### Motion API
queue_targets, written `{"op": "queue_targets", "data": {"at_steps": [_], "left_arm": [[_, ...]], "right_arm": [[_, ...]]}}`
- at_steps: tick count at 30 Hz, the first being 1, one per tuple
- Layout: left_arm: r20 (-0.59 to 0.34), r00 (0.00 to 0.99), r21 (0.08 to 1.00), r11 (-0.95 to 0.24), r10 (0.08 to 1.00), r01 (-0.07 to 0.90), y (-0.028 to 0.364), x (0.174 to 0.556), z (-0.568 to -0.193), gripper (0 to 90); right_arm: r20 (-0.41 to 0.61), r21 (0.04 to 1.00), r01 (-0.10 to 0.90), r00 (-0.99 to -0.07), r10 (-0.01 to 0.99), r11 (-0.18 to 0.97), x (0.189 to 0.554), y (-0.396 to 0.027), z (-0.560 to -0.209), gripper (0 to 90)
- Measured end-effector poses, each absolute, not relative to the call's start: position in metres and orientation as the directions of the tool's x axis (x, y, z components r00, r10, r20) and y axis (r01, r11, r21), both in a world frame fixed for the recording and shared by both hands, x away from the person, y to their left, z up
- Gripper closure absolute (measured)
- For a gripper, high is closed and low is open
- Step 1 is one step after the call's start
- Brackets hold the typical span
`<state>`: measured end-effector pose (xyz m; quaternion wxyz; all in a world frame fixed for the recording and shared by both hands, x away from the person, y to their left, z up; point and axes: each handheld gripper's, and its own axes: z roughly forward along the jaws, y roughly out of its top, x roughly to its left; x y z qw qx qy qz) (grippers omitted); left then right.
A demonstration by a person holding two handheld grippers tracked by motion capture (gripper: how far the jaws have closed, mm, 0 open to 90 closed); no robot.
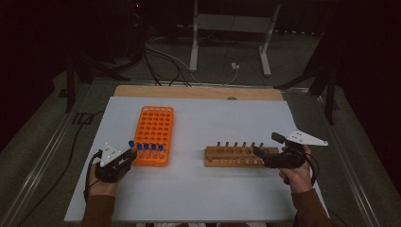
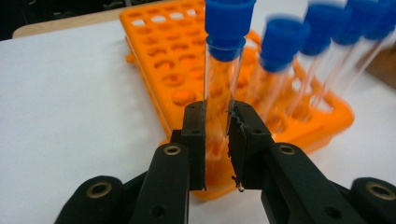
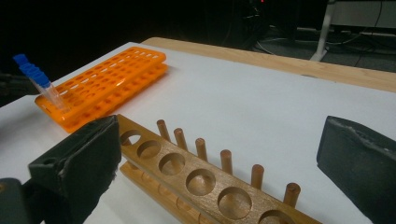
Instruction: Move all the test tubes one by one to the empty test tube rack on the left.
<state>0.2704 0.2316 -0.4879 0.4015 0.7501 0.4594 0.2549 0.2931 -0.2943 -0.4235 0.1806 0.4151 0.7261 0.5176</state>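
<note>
At the near left corner of the orange rack (image 2: 196, 70), the left claw (image 2: 217, 140) clamps a blue-capped test tube (image 2: 223, 84) mid-barrel: light, stiff, slick, breakable, so grip gently. The right claw (image 3: 215, 154), beyond the rack, gapes wide around a wooden stand (image 3: 201, 179).

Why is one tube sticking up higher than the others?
The left gripper is clamped on that blue-capped tube at the orange rack's near corner, so it stands higher than the row. Nothing looks spilled or broken.
</note>
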Motion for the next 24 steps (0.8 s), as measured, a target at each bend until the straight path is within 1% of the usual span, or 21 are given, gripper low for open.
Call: {"op": "queue_targets", "data": {"at_steps": [2, 5, 6, 7, 8, 9, 12, 13, 17, 19, 21, 24], "left_arm": [[0.025, 0.453, 0.823, -0.276, 0.891, 0.497, 0.23, 0.27, -0.492, 78.4], [0.008, 0.449, 0.824, -0.26, 0.893, 0.503, 0.232, 0.269, -0.492, 78.2], [-0.013, 0.448, 0.829, -0.241, 0.894, 0.505, 0.234, 0.269, -0.493, 77.1], [-0.044, 0.438, 0.831, -0.211, 0.898, 0.515, 0.236, 0.268, -0.493, 71.9], [-0.064, 0.424, 0.834, -0.185, 0.903, 0.52, 0.238, 0.267, -0.492, 62.3], [-0.081, 0.415, 0.841, -0.161, 0.906, 0.516, 0.241, 0.264, -0.491, 56.3], [-0.118, 0.397, 0.875, -0.093, 0.91, 0.475, 0.247, 0.254, -0.483, 41.7], [-0.124, 0.399, 0.887, -0.078, 0.909, 0.454, 0.248, 0.251, -0.481, 38.3], [-0.135, 0.396, 0.921, -0.033, 0.908, 0.388, 0.247, 0.236, -0.472, 19.4], [-0.133, 0.392, 0.931, -0.02, 0.91, 0.364, 0.246, 0.23, -0.468, 12.8], [-0.135, 0.394, 0.936, -0.013, 0.909, 0.352, 0.246, 0.227, -0.465, 2.6], [-0.135, 0.394, 0.942, -0.006, 0.909, 0.337, 0.247, 0.226, -0.463, 0.8]], "right_arm": [[0.171, 0.901, 0.418, -0.591, 0.789, 0.118, 0.292, -0.295, -0.424, 0.1], [0.17, 0.9, 0.418, -0.592, 0.788, 0.12, 0.291, -0.295, -0.426, 0.1], [0.163, 0.901, 0.415, -0.592, 0.789, 0.125, 0.29, -0.295, -0.427, 0.1], [0.149, 0.902, 0.411, -0.588, 0.795, 0.135, 0.289, -0.296, -0.428, 0.1], [0.129, 0.902, 0.405, -0.584, 0.801, 0.15, 0.286, -0.296, -0.429, 0.1], [0.12, 0.904, 0.399, -0.583, 0.804, 0.155, 0.283, -0.297, -0.43, 0.1], [0.112, 0.91, 0.384, -0.587, 0.801, 0.154, 0.274, -0.301, -0.438, 0.1], [0.104, 0.911, 0.381, -0.585, 0.804, 0.159, 0.272, -0.302, -0.442, 0.1], [0.11, 0.915, 0.375, -0.585, 0.804, 0.148, 0.261, -0.305, -0.456, 0.1], [0.108, 0.922, 0.362, -0.589, 0.801, 0.141, 0.257, -0.306, -0.459, 0.1], [0.104, 0.928, 0.347, -0.587, 0.803, 0.133, 0.255, -0.306, -0.459, 0.1], [0.095, 0.937, 0.324, -0.593, 0.8, 0.128, 0.254, -0.307, -0.459, 0.1]]}}
